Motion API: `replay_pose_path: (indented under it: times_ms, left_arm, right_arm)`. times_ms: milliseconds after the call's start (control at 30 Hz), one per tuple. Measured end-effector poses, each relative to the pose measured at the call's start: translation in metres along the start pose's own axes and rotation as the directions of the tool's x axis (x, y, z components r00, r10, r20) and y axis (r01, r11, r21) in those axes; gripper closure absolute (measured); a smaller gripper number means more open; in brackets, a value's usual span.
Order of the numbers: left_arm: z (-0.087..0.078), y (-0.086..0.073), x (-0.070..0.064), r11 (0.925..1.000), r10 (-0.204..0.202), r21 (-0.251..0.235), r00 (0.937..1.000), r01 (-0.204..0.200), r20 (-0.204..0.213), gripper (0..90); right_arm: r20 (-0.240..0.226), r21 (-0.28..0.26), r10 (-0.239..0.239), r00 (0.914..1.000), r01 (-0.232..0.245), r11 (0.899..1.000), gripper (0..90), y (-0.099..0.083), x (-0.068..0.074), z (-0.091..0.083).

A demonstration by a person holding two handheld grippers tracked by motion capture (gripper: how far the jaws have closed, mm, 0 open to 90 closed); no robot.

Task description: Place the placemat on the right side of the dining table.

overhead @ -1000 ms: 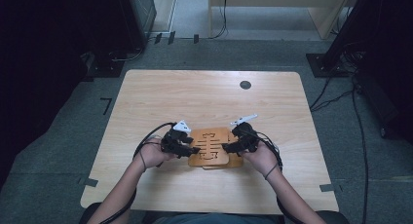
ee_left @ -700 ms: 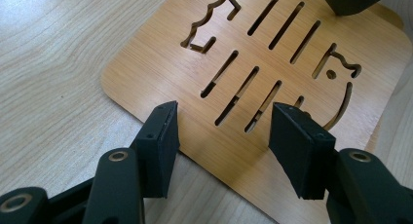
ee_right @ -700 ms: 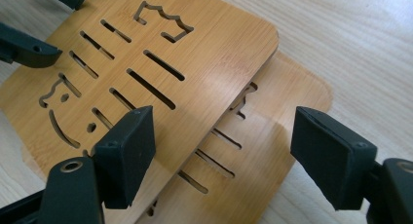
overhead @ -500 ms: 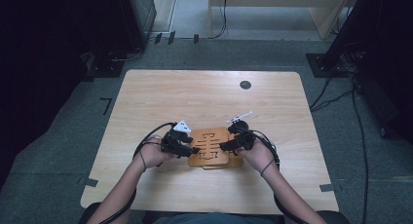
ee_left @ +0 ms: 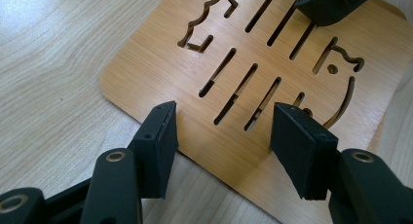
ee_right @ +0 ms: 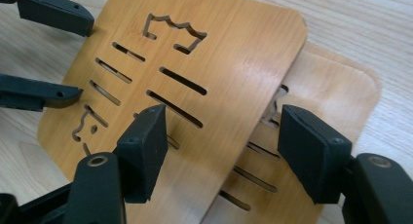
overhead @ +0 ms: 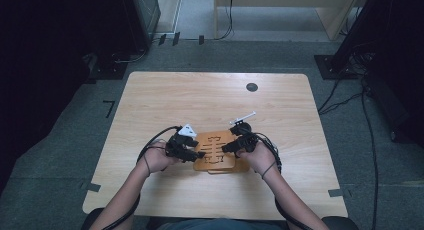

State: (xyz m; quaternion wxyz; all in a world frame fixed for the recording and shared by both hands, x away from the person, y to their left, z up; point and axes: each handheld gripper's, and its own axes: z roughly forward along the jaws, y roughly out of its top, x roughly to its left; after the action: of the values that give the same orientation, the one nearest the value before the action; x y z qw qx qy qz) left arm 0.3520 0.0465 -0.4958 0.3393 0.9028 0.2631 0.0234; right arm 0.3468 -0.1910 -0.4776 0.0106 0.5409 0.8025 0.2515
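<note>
A pale wooden counter [overhead: 165, 105] carries a pair of stacked wooden boards near its front edge, between a person's two hands. The top slotted board [overhead: 216, 151], honey-coloured with cut-out slots and a crown-shaped opening, lies askew over a paler lower board [ee_right: 336, 95], whose edge and corner peek out beside it in the right gripper view. A small dark round disc [overhead: 252, 87] sits on the counter well beyond the boards, toward the far edge.

The left gripper [ee_left: 221, 131] stands at the top slotted board's left edge, its jaws spread wide over the board's rim, clamping nothing. The right gripper [ee_right: 219, 136] stands at the opposite edge, jaws likewise spread apart, straddling the seam where the top slotted board overlaps the lower board; whether its pads touch the wood cannot be told. Black cables trail from both grippers back toward the person's forearms.
</note>
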Motion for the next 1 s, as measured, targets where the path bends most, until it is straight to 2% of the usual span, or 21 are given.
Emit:
replay_pose_path:
  times_ms: [200,300,567,800,1000]
  left_arm:
    - [0.000,0.000,0.000,1.0000,-0.002,-0.001,1.0000,0.002,0.000,42.1]
    - [0.000,0.000,0.000,1.0000,0.003,0.001,1.0000,-0.003,0.000,42.1]
    - [0.000,0.000,0.000,1.0000,-0.002,-0.001,1.0000,0.002,0.001,41.9]
    - [0.000,0.000,0.000,1.0000,-0.007,-0.004,1.0000,0.007,0.002,41.8]
    - [-0.001,0.000,0.002,0.9994,-0.033,-0.006,0.9993,0.033,0.017,40.8]
  right_arm:
    - [-0.009,0.012,0.013,0.9999,-0.013,1.000,36.7,0.003,0.003,0.003]
    - [-0.040,0.014,0.023,0.9989,-0.023,1.000,37.0,0.004,0.002,0.004]
    - [-0.032,0.031,0.026,0.9992,-0.025,0.999,36.3,0.007,0.004,0.005]
    - [-0.051,0.025,0.032,0.9982,-0.031,0.999,36.7,0.007,0.003,0.000]
    - [-0.054,0.024,0.024,0.9983,-0.023,0.999,36.3,0.009,0.007,-0.006]
